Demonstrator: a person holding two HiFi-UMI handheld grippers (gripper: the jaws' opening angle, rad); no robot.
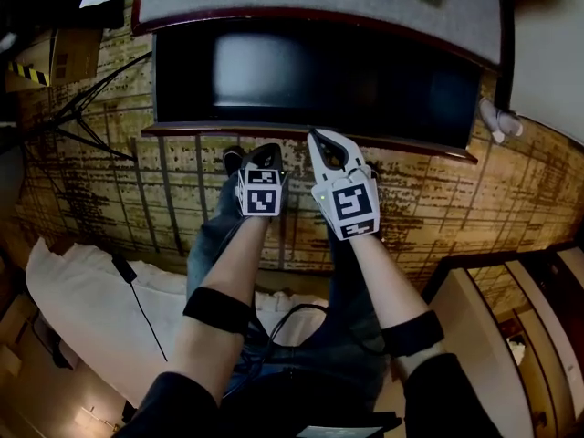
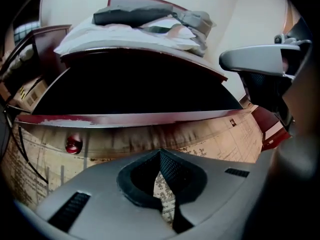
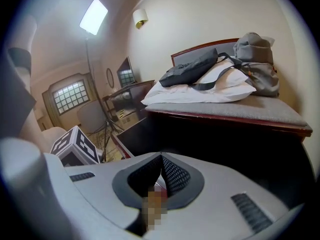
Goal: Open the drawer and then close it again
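A wide, dark drawer (image 1: 319, 76) stands pulled out from under the bed, and its red wooden front rail (image 1: 301, 133) faces me. In the head view both grippers hang side by side just on my side of that rail, touching nothing. The left gripper (image 1: 262, 153) is shut and empty. The right gripper (image 1: 319, 140) is shut and empty too. In the left gripper view the closed left gripper (image 2: 160, 152) points down at the rail (image 2: 150, 118), with a small round red knob (image 2: 73, 144) below it. The right gripper view shows the right gripper (image 3: 161, 159) closed before the drawer's dark hollow (image 3: 235, 144).
The bed (image 3: 225, 106) carries a white pillow, a black bag (image 3: 192, 66) and a grey backpack (image 3: 255, 54). Tripod legs and cables (image 1: 87, 108) spread at the left. White bedding (image 1: 82, 308) lies near my left leg. Wooden furniture (image 1: 497, 318) stands at the lower right.
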